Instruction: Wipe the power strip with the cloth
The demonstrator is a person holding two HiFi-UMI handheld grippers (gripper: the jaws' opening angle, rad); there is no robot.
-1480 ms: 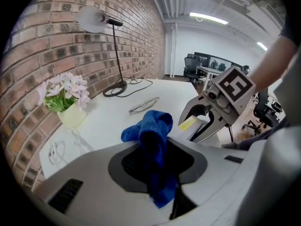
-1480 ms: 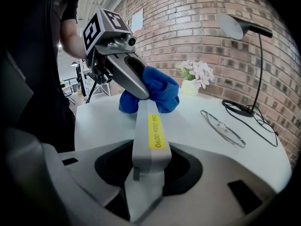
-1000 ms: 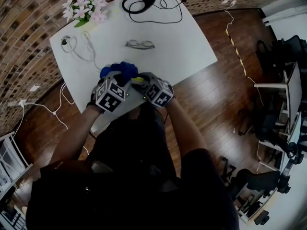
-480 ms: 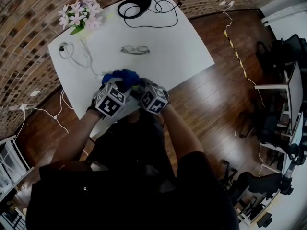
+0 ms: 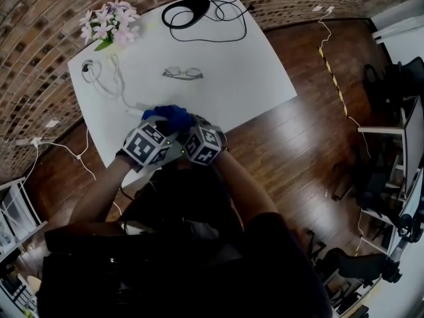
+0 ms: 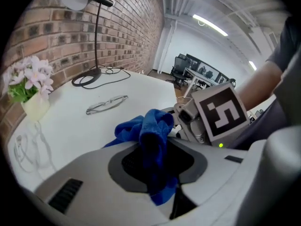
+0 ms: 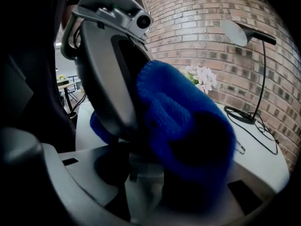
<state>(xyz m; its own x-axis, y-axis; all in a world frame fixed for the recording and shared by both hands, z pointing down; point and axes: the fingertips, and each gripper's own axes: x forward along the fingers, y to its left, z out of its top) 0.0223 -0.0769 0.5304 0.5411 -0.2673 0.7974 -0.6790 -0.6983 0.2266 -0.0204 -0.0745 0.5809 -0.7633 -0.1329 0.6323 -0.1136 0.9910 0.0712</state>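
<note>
A blue cloth (image 5: 169, 115) is bunched near the white table's front edge. My left gripper (image 6: 157, 165) is shut on it, and a fold of the cloth (image 6: 153, 131) rises from between the jaws. In the right gripper view, the cloth (image 7: 188, 131) is pressed over a pale white bar, seemingly the power strip (image 7: 143, 180). My right gripper (image 7: 141, 173) is shut on that bar. In the head view the left gripper (image 5: 161, 127) and right gripper (image 5: 192, 127) sit side by side behind the cloth, their marker cubes almost touching. Most of the strip is hidden.
On the table (image 5: 252, 65) lie a pair of glasses (image 5: 180, 73), a white coiled cable (image 5: 103, 71) at the left, a pot of pink flowers (image 5: 106, 22) and a lamp base with black cord (image 5: 199, 8). Wooden floor lies to the right.
My left gripper has slid to the right with the cloth, closing up against the right gripper. The right gripper has stayed where it was.
</note>
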